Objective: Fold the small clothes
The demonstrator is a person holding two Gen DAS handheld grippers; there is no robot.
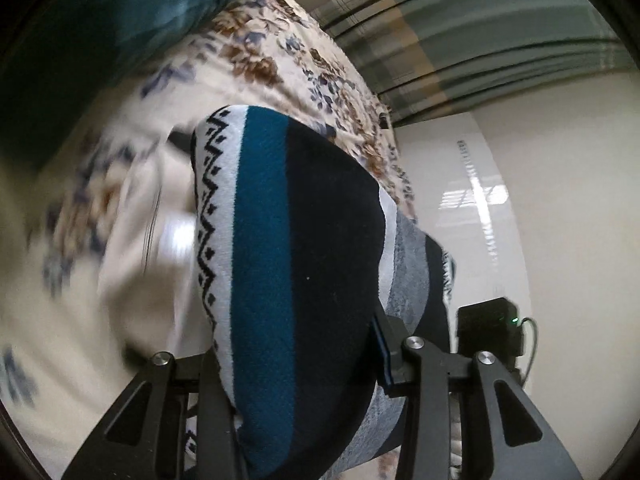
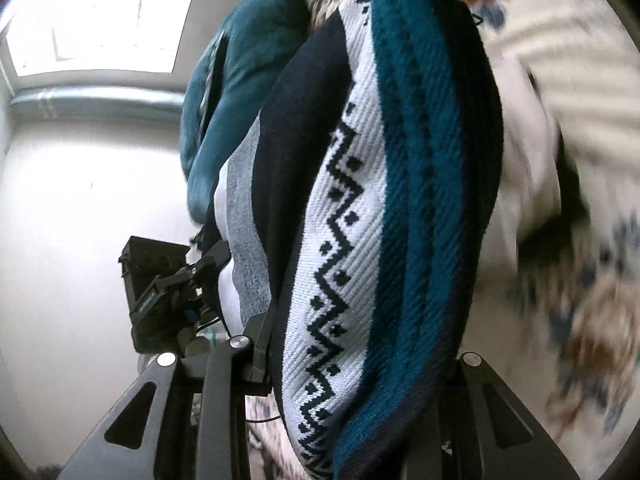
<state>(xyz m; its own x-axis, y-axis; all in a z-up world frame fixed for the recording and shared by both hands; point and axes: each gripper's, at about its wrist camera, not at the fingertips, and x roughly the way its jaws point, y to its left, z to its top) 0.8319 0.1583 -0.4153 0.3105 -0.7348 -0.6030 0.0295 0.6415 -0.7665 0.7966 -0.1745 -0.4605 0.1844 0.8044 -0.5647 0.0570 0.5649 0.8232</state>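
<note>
A floral bedspread [image 1: 280,52] fills the background, blurred along its near side, with a teal cushion [image 1: 120,12] at its far end, plaid curtains [image 1: 480,28] beyond and a glossy pale floor [image 1: 480,208] running along the bed's edge, the only open room in view. A striped knit sweater [image 1: 288,260], banded in navy, teal, grey and white with a black zigzag, hangs bunched and lifted between both tools, blocking most of each lens. The left gripper [image 1: 304,364] points along the bed's edge, its black fingers [image 1: 386,344] clamped on the sweater's bunched end. The right gripper [image 2: 360,364] faces the opposite way, window [image 2: 100,12] at its upper left, fingers [image 2: 260,344] likewise pressed onto the knit, which bulges straight up out of them. In the right view the left gripper shows beside the sweater's grey band, touching the cloth.
</note>
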